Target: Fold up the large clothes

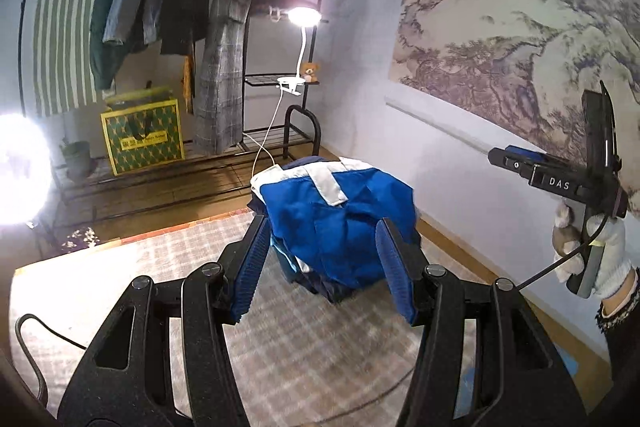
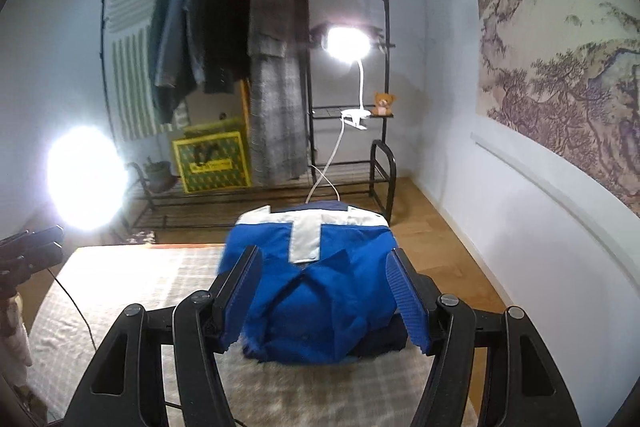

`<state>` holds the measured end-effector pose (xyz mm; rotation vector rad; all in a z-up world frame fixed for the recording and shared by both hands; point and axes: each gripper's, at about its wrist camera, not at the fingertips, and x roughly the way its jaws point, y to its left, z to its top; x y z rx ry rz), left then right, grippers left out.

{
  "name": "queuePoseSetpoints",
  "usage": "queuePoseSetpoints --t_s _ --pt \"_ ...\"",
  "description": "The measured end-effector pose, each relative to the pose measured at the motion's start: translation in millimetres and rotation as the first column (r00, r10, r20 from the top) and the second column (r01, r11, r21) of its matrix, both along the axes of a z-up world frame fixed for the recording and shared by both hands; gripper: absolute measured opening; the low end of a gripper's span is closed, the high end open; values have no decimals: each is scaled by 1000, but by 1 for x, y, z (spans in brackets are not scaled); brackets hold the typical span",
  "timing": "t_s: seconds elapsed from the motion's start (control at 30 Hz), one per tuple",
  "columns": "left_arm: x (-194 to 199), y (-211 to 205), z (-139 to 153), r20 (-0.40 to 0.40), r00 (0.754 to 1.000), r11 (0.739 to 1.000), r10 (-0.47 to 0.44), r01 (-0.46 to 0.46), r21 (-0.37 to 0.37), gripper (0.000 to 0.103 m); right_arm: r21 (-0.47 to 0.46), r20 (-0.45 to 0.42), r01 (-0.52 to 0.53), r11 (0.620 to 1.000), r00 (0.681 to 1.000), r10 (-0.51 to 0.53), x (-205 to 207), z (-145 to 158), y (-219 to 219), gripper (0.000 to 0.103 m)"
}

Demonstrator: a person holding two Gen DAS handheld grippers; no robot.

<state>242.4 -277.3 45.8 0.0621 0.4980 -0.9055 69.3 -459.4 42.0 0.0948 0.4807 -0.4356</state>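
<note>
Left wrist view alone: gloved hand (image 1: 592, 251), both hand-held grippers spread, empty, above folded blue garment (image 1: 340, 219).

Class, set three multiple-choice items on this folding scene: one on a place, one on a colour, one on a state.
1. Where does the folded garment lie?
A. on the checked cloth
B. on the rack
C. in the yellow bag
2. Its main colour is:
A. red
B. blue
C. green
3. The right gripper is:
A. shut on the garment
B. shut on nothing
C. open

Key: 1 A, the bundle sits on the cloth; 2 B, blue with a white strip; 3 C, jaws apart, not pinching it.
</note>
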Motion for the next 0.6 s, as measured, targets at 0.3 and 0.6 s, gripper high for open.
queuePoseSetpoints --t_s 0.3,0.6 --pt "-64 38 4 20 999 999 49 -49 10 58 -3 12 -32 999 999 32 -59 5 52 69" --pt "-125 76 -14 22 995 995 98 -98 4 66 -14 23 -41 999 999 41 -119 -6 90 73"
